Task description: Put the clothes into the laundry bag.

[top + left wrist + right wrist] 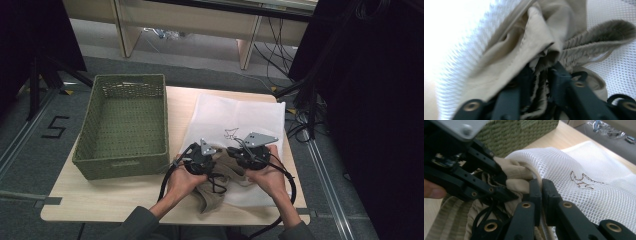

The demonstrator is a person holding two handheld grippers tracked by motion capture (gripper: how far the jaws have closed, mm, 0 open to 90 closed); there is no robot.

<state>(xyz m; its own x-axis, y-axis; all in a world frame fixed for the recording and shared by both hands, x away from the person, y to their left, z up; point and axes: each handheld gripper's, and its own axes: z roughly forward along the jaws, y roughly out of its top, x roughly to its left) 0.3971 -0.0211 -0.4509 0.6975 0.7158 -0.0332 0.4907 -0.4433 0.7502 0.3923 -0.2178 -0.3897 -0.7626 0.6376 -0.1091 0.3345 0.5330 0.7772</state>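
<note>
A white mesh laundry bag (240, 115) with a small dark drawing lies flat on the table. A beige garment (212, 187) is bunched at its near opening. My left gripper (202, 159) is shut on the beige garment (524, 50); a fold of the cloth sits between its jaws at the bag's mouth, with mesh (616, 62) around it. My right gripper (541, 186) is shut on the rim of the mesh bag (579, 160), holding that edge up. In the right gripper view the left gripper (504, 182) is just to the left, its tips touching the garment (516, 173).
A green woven basket (120, 167) stands on the left half of the wooden table (100, 200), close to my left hand; its wall (519, 132) rises behind the grippers. Bare table runs along the front edge. Cables trail from both grippers toward the person.
</note>
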